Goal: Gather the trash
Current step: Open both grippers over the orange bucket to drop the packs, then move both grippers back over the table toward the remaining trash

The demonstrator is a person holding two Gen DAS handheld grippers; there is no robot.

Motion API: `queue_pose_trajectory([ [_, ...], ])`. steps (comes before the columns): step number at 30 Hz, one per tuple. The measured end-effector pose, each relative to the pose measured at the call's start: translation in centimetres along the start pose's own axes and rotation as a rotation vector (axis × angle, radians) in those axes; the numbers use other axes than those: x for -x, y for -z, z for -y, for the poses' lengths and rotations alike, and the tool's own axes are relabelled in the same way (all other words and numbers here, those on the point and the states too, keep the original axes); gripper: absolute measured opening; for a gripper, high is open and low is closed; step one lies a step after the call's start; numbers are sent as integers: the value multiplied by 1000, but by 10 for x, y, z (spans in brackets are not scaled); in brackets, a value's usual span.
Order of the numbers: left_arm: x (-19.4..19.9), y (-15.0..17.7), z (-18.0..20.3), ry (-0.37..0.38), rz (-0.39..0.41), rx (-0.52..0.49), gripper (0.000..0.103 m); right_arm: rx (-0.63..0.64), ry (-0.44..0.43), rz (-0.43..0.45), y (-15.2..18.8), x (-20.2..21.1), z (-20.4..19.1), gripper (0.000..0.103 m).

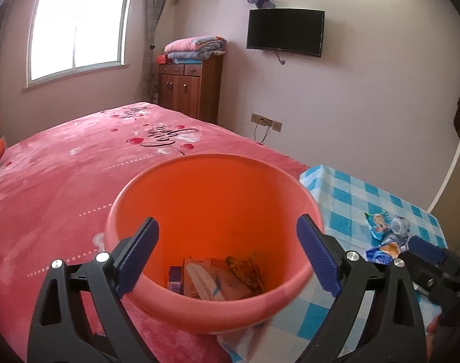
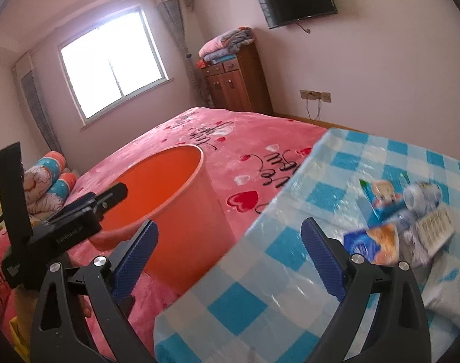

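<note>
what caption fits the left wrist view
Open left gripper over orange bin holding trash, wrappers waiting on checked table.

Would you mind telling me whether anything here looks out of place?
Yes: crumpled blue snack wrappers lie scattered on the blue checked tablecloth, outside the orange plastic bin, which already holds a few packets. Nothing looks spilled or damaged.

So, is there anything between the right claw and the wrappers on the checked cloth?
Nothing visible. The open right claw faces bare blue-checked cloth; the colourful crumpled snack wrappers lie just ahead to its right, unobstructed.
</note>
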State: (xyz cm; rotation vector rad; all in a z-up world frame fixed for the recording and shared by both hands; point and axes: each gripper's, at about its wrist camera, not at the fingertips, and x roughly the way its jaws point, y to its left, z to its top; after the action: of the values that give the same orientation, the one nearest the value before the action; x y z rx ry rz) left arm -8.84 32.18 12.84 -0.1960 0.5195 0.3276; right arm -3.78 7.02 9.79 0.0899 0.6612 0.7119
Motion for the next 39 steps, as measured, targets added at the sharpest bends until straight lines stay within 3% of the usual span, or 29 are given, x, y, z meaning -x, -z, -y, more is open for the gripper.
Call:
queue_pose_trajectory([
  [39,24,28,86,81,-43,-159,95,-135,99,30,61,55,70,94],
])
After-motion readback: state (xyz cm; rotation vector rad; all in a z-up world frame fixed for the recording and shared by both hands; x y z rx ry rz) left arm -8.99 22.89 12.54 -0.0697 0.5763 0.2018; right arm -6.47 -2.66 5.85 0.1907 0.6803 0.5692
